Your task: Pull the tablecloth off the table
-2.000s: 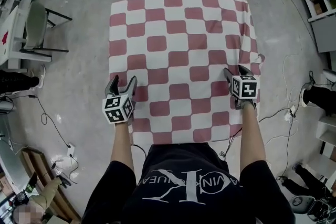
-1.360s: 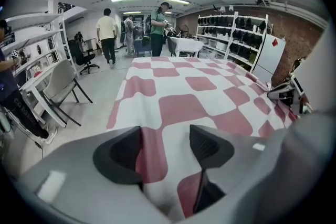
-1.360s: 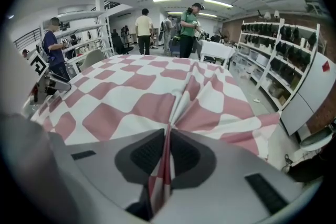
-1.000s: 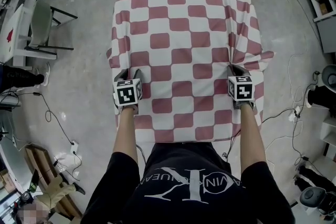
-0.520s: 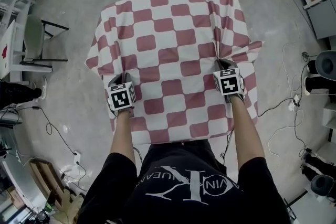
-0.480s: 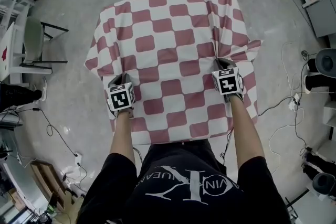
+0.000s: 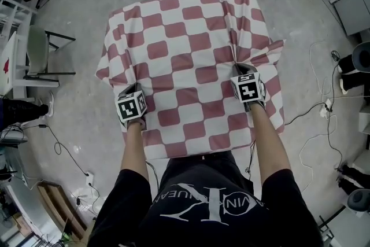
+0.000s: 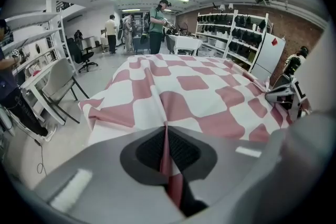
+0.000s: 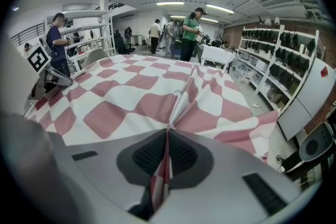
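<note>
on the table, tablecloth (image 7: 185, 61) folds sat clamped in the just-closed left hand-held gripper (image 8: 166, 134) and right hand-held gripper (image 9: 168, 136), ready for pulling.

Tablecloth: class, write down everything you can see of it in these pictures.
The tablecloth is thin, soft-looking fabric in a red-and-white check. It covers the table wholly, so none of the table shows, and its edges hang down at the sides. It does not lie flat: creases fan out from two pinched ridges near the person. The left gripper, whose jaws have just closed, clamps one ridge, and the right gripper clamps the other. Beyond the right gripper a rumpled corner juts out.
</note>
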Tool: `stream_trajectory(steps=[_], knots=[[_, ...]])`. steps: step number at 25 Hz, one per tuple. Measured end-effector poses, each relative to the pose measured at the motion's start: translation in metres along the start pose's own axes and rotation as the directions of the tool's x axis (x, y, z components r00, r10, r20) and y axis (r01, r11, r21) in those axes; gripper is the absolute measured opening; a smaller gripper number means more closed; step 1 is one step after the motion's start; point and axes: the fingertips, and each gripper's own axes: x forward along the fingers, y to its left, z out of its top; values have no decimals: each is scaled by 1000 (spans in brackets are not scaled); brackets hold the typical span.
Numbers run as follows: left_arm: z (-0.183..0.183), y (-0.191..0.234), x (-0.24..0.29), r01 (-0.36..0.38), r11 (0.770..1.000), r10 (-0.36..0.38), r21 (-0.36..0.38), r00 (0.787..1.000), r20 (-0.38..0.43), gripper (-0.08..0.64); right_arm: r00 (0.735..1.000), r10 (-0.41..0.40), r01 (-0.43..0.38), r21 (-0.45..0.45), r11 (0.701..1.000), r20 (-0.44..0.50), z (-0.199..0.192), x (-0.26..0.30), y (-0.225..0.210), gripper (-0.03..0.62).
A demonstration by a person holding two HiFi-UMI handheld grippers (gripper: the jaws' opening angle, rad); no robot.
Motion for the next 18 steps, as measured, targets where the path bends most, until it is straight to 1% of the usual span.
stream_trajectory(steps=[2,5,8,13,18], knots=[[-3,-5,-3,2,1000,-2,-18,1000,2,15,1000,8,-8,-1,1000,8,-4,-2,-1,18],[-13,-11,-8,-19,1000,19,-23,1000,2,14,1000,22,-22,-18,1000,14,-8,-6,1,17],[-27,-16,-16,-41,999,41,-25,999,4,14,999,47,-46,-5,999,26,-15,-13,7,16],[-49,-30,-28,-51,998,51,-24,999,-2,14,993,95,-98,37,995,63,-35,-25,14,15],[-73,-40,-46,-73,996,74,-48,997,3,14,984,164,-165,2,986,62,-46,-39,22,15]])
